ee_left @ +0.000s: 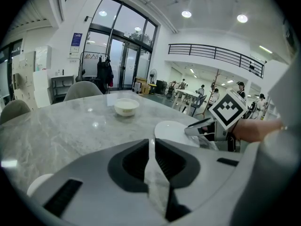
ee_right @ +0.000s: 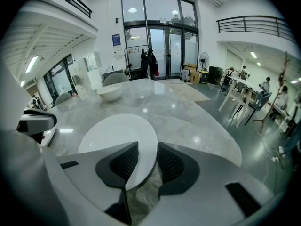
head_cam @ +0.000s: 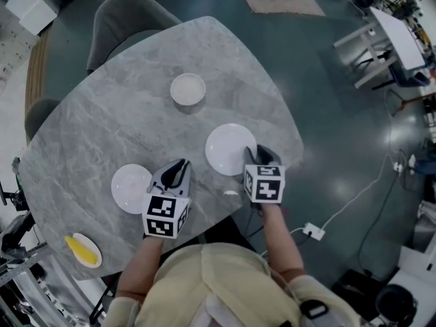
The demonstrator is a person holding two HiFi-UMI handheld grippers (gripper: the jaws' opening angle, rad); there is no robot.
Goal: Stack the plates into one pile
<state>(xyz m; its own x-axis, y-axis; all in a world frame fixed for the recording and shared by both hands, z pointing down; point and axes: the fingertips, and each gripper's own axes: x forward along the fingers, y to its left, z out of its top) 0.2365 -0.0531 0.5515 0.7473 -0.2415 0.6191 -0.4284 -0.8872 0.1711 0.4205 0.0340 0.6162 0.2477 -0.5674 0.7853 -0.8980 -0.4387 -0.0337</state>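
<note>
Partly hidden: plate [ee_right: 115, 133] rim between right gripper [ee_right: 147, 164] fingers [ee_right: 174, 166], parted.

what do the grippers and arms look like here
The left gripper and right gripper are light grey shells with black ribbed pads inside the jaws. Each carries a white cube with black square markers. The person wears a pale yellow top.

The head view looks steeply down over the grey marble table [head_cam: 102, 121]. Both gripper views sit low and close, facing across it, sharing the round white plate [head_cam: 230, 148] and small white bowl [head_cam: 187, 88].
</note>
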